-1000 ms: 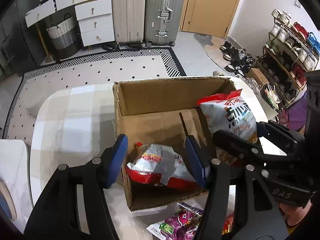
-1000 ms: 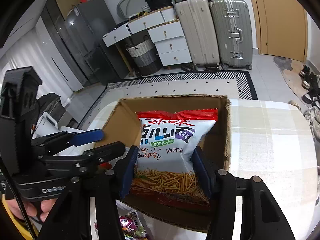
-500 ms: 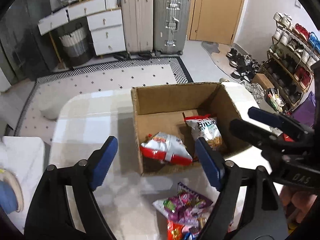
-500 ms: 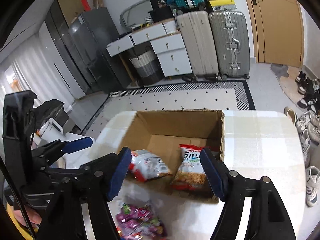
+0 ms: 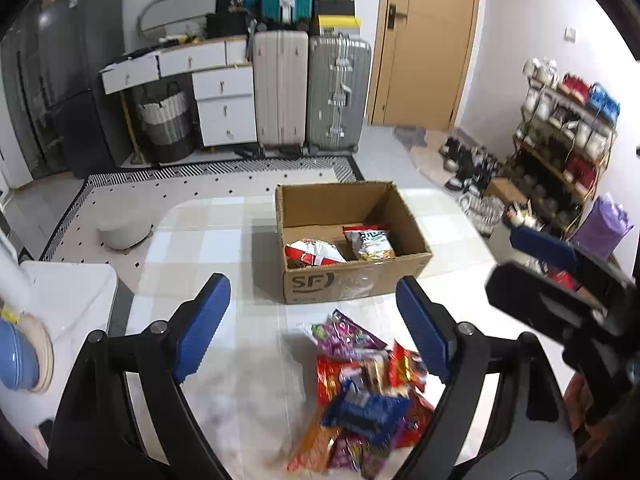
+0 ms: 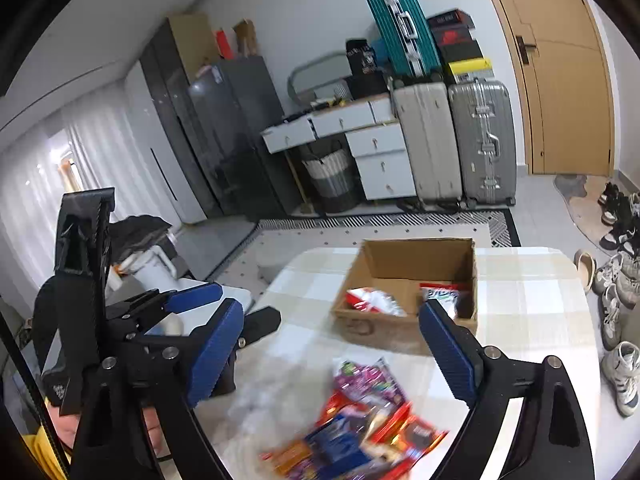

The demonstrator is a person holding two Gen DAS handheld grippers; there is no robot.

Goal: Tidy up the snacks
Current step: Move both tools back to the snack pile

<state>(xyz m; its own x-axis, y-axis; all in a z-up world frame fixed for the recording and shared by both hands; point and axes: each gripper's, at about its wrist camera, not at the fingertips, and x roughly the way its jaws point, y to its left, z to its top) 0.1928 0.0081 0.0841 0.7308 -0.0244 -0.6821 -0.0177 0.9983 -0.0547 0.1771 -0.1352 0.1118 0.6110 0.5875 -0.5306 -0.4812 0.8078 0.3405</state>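
Two snack packets already lie in the cardboard box [image 5: 352, 240], which stands open-topped toward the far side of the worktop [image 5: 224, 240]. A red and white packet [image 5: 312, 254] rests against the box's left side and a noodle snack packet [image 5: 370, 242] lies just beside it to the right, both flat on the bottom, where the walls keep them from sliding off.

The left gripper [image 5: 316, 322] hangs above the worktop with nothing between its blue pads; its jaws have just been opening and now stand wide. The right gripper [image 6: 332, 350] is the same: jaws just opened, spread wide, empty. In the right wrist view the left gripper shows at the left edge, held by a hand [image 6: 72, 428] in a yellow sleeve.

Both grippers point down past the box toward the pile of loose snacks [image 5: 360, 392], a heap of purple, red, blue and orange packets lying near the front edge of the worktop, well apart from the box. The pile is blurred in both views, so the single packets are hard to tell apart.

With both jaws spread and empty over the heap, the likely next step is to pick another packet each. The packets overlap, so a grip may catch two at once or pinch only a slippery edge; the purple packet [image 5: 344, 334] on the box side of the heap lies most free.
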